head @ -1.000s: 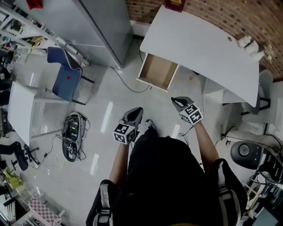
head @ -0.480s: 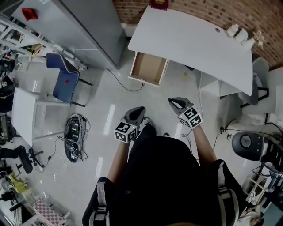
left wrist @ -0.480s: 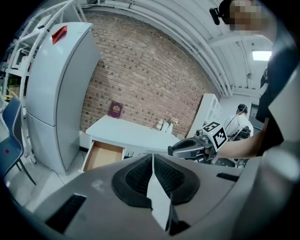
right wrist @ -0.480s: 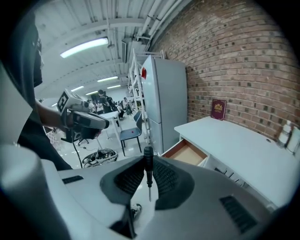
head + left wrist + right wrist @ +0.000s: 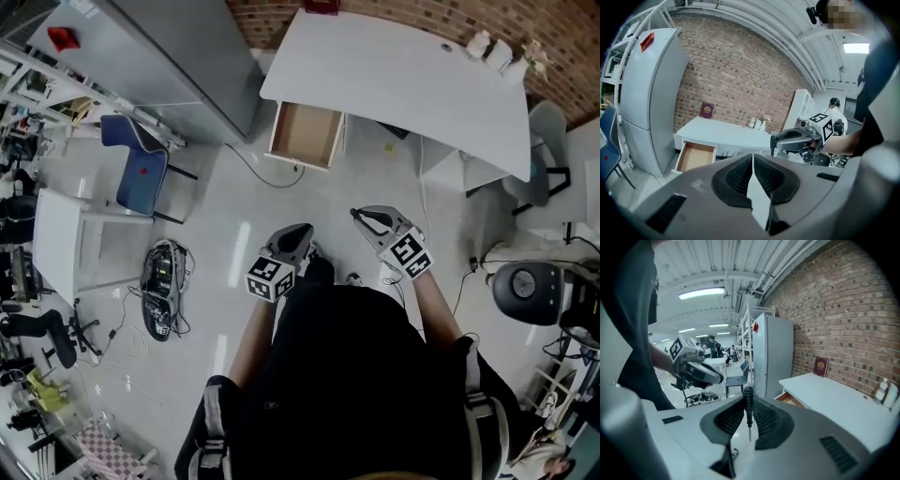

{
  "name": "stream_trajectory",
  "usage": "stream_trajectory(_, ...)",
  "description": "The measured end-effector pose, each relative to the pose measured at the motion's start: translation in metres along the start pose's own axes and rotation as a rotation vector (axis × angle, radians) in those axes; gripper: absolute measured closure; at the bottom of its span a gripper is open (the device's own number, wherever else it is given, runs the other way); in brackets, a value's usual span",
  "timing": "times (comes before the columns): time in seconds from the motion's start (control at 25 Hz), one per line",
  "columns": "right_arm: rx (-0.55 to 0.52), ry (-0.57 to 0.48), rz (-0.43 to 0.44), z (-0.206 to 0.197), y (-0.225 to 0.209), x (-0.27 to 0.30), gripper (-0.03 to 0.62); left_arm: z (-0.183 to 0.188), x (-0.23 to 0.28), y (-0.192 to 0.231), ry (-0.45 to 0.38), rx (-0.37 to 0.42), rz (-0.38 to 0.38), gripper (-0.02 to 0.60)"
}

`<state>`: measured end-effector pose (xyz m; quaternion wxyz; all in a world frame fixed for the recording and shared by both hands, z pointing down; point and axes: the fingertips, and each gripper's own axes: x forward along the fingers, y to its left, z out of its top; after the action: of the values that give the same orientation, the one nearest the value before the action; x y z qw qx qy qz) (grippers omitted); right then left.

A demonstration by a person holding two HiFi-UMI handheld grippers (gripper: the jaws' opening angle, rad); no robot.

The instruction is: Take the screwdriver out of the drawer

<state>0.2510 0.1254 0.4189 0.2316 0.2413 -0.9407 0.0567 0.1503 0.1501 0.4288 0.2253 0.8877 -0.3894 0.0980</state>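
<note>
The right gripper [image 5: 749, 425] clamps the screwdriver [image 5: 748, 399], well apart from the open, bare far drawer [image 5: 305, 136]; the left gripper [image 5: 753, 171] has its jaws together on nothing; removal appears complete.

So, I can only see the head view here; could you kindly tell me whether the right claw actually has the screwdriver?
Observer: Yes. In the right gripper view, the right claw is shut on the screwdriver. Its black handle is clamped and its thin tip points down in that picture.
Operator: Thank you. And what about the left claw?
Observer: The left gripper view shows the left claw shut, with nothing in it.
</note>
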Motion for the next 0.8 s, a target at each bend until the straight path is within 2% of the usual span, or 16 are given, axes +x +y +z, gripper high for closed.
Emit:
stream_trajectory(0.28, -0.048, -0.080, 0.012, 0.015, 0.026, -0.034, 0.480, -0.017, -0.013, -0.033, -0.011, 0.000, 0.009, 0.558)
stream_trajectory(0.8, -0.064, -0.123, 0.021, 0.010, 0.052, -0.065, 0.480, -0.038, -0.023, -0.074, -0.036, -0.007, 0.022, 0.558)
